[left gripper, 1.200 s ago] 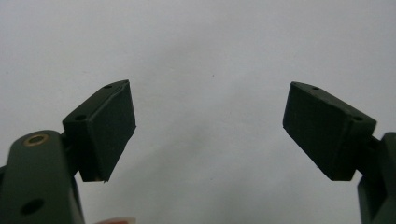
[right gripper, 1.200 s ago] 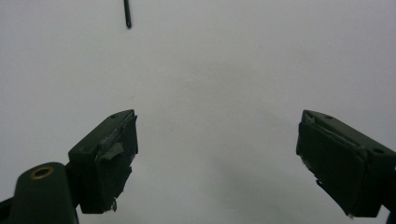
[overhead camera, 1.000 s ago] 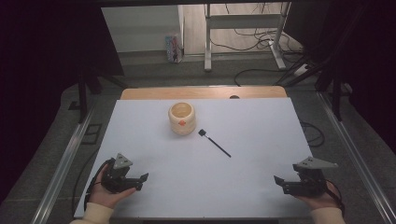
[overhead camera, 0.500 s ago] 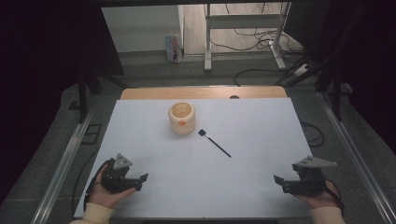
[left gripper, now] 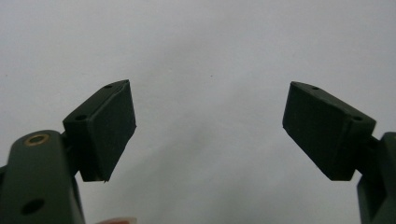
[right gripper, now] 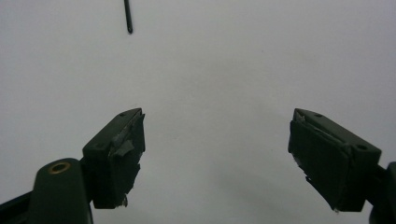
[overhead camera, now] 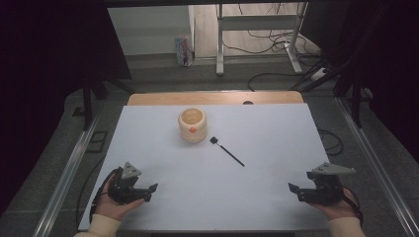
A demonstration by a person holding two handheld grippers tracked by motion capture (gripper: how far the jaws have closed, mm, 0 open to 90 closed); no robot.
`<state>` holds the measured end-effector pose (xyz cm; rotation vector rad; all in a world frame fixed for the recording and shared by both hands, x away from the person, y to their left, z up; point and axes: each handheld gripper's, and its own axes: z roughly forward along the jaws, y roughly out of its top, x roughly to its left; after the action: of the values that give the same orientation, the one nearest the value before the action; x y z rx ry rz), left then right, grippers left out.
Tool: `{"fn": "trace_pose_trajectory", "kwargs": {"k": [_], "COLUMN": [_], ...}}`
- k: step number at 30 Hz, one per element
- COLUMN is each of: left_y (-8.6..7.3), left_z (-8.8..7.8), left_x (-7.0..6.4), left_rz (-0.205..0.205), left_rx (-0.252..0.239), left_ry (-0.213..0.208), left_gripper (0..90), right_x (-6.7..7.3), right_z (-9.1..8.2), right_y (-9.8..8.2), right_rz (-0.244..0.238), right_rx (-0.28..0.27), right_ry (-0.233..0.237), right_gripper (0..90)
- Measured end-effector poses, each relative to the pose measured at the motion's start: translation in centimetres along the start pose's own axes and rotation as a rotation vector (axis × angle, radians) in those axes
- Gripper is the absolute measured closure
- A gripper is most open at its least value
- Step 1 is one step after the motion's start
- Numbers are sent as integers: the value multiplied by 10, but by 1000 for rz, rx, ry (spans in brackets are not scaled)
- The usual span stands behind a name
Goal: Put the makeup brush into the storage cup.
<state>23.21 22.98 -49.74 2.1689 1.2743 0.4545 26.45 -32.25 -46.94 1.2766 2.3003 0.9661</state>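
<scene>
The white table is taking up most of the high view, with a strip of bare wood showing along its far edge. On it, near the far middle, a small tan wooden cup is standing upright, mouth open to the ceiling and an orange mark on its near side. Just beside the cup, to its right and a little nearer the person, a thin black stick with a small square head is lying flat, head end pointing toward the cup and tail end slanting toward the right gripper; stick and cup are sitting apart, not touching.

At the near edge the person's two hands are resting well apart. The left gripper is sitting at the near left corner, its jaws standing wide apart over bare table, as the left gripper view confirms, with nothing between them. The right gripper is sitting at the near right corner; its jaws have just been closing a touch, yet they are standing wide apart too, with only white surface between them. In the right gripper view the tail of the stick is peeking in at the top edge, well ahead of the jaws.

By my reading, the work is only beginning: neither thing is being touched, and reaching, gripping the stick and bringing it to the cup all seem to be waiting.
</scene>
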Motion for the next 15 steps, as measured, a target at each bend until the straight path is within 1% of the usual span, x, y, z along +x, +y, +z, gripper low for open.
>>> {"fn": "trace_pose_trajectory", "kwargs": {"k": [13, 15], "left_y": [0, 1], "left_z": [1, 0], "left_x": [0, -2], "left_rz": [3, -5], "left_rx": [11, 0], "left_ry": [1, -15], "left_gripper": [182, 182], "right_x": [5, 6], "right_z": [4, 6], "right_y": [10, 13], "right_rz": [-9, -13], "right_rx": [9, 9], "right_ry": [14, 17], "right_gripper": [191, 190]}}
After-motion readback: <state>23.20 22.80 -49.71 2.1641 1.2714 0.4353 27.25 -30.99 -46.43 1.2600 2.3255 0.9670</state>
